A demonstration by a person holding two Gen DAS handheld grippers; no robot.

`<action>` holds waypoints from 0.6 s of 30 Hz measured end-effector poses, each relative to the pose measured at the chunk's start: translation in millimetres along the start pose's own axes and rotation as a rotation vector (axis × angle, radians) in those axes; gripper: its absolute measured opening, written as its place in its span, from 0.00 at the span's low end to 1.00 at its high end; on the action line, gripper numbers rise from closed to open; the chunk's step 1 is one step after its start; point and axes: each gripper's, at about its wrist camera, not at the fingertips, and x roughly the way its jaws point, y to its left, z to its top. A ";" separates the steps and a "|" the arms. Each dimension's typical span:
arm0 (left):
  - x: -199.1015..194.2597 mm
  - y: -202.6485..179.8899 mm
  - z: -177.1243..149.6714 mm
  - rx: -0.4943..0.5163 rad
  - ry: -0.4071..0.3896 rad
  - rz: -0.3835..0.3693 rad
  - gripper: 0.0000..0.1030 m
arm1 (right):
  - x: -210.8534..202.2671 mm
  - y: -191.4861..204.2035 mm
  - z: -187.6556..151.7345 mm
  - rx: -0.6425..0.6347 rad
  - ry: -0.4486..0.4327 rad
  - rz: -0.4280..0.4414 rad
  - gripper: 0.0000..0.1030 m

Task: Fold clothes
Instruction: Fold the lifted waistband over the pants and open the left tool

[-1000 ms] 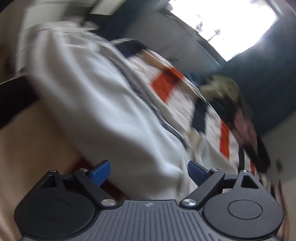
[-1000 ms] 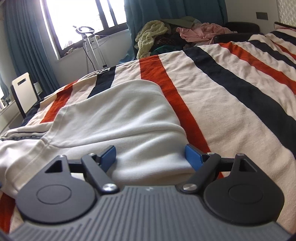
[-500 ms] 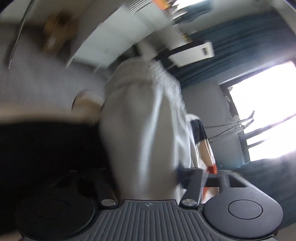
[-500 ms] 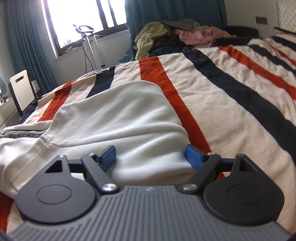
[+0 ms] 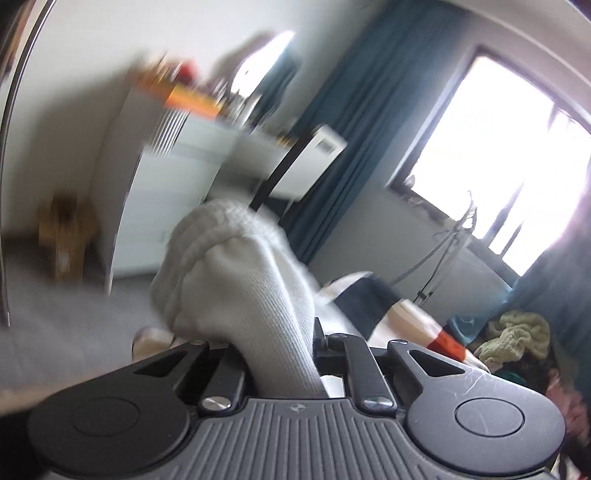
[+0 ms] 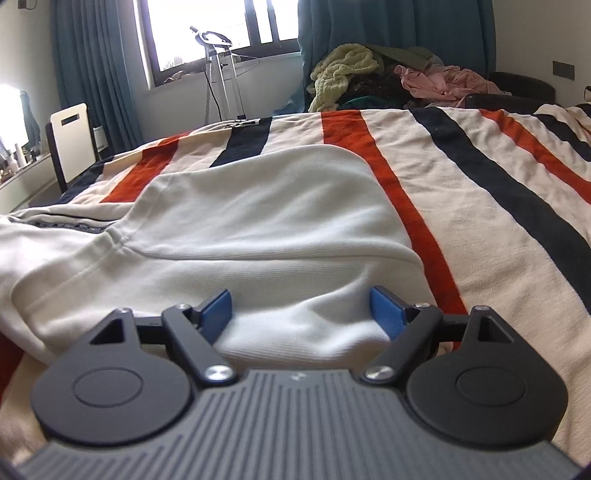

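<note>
A white ribbed garment lies spread on the striped bed cover. My right gripper is open, low over the garment's near edge, with cloth bulging between its blue pads. My left gripper is shut on a bunched part of the same white garment and holds it lifted off the bed, pointing toward the room's wall. Its pads are hidden by the cloth.
A heap of clothes sits beyond the bed's far edge by teal curtains. A metal stand is under the window. A white chair and a white dresser stand at the left.
My left gripper has closed on the white garment and swung up and away from the bed, lifting the cloth. My right gripper has stayed open in place over the garment.
</note>
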 end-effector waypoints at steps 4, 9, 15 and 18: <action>-34.6 -62.5 8.9 0.129 -0.125 -0.051 0.11 | -0.7 -1.3 1.3 0.008 0.002 0.006 0.82; -81.7 -153.1 1.9 0.258 -0.248 -0.163 0.11 | -4.5 -6.6 5.2 0.043 0.008 0.016 0.80; -136.0 -260.7 -53.0 0.412 -0.314 -0.348 0.11 | -13.1 -27.4 13.7 0.173 0.010 0.004 0.79; -157.2 -300.5 -101.4 0.476 -0.286 -0.442 0.11 | -18.7 -47.0 18.6 0.261 0.012 -0.038 0.80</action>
